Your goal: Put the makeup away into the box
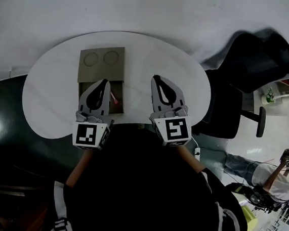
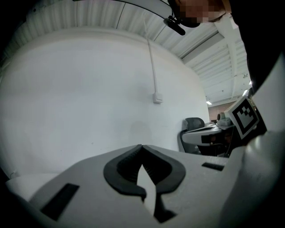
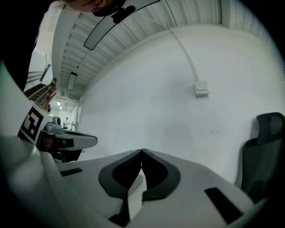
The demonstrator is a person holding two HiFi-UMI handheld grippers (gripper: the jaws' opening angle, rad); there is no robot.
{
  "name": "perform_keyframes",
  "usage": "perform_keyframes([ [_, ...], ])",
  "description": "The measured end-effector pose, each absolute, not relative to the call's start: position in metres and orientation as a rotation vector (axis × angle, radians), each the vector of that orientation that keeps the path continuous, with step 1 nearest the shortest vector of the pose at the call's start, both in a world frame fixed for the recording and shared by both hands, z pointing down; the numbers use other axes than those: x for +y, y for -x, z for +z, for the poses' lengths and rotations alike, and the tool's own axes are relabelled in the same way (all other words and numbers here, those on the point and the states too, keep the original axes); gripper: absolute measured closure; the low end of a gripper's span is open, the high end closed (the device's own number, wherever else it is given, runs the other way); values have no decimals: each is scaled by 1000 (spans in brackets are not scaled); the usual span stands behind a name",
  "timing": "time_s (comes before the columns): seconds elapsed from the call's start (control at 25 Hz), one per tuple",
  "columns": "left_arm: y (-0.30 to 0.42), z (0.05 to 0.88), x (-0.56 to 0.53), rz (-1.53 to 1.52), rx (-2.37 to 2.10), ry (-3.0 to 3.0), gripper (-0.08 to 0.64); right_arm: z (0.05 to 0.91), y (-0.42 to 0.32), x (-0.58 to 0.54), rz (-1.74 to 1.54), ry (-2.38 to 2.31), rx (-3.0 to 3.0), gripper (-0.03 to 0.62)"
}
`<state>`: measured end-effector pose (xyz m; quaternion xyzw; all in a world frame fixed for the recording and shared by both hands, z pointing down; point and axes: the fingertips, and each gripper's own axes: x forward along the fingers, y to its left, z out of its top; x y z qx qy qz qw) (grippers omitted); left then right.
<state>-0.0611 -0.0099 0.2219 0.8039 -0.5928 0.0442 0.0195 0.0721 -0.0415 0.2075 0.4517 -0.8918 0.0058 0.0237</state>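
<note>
- Left gripper [image 1: 103,83] hanging over the near, open part of the brown box [image 1: 102,65], fingers [image 2: 122,167] pressed together, nothing between them.
- Right gripper [image 1: 157,79] just right of the box, above bare white tabletop [image 1: 50,93], fingers [image 3: 116,176] closed tight, empty too.
- Pink makeup piece [image 1: 116,98] lying inside the box's open part, right beside the left gripper.
- Black chair [image 1: 252,57] off at the far right.
</note>
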Motion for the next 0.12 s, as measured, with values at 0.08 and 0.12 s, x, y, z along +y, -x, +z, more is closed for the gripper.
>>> perform_keyframes([
  [0.08,50,225,-13,134,-1838,-2500,557,214,-82,-43,29,-1381,-2748,569],
  [0.12,45,226,-14,134,-1837,-2502,557,218,-86,-44,38,-1370,-2737,569],
])
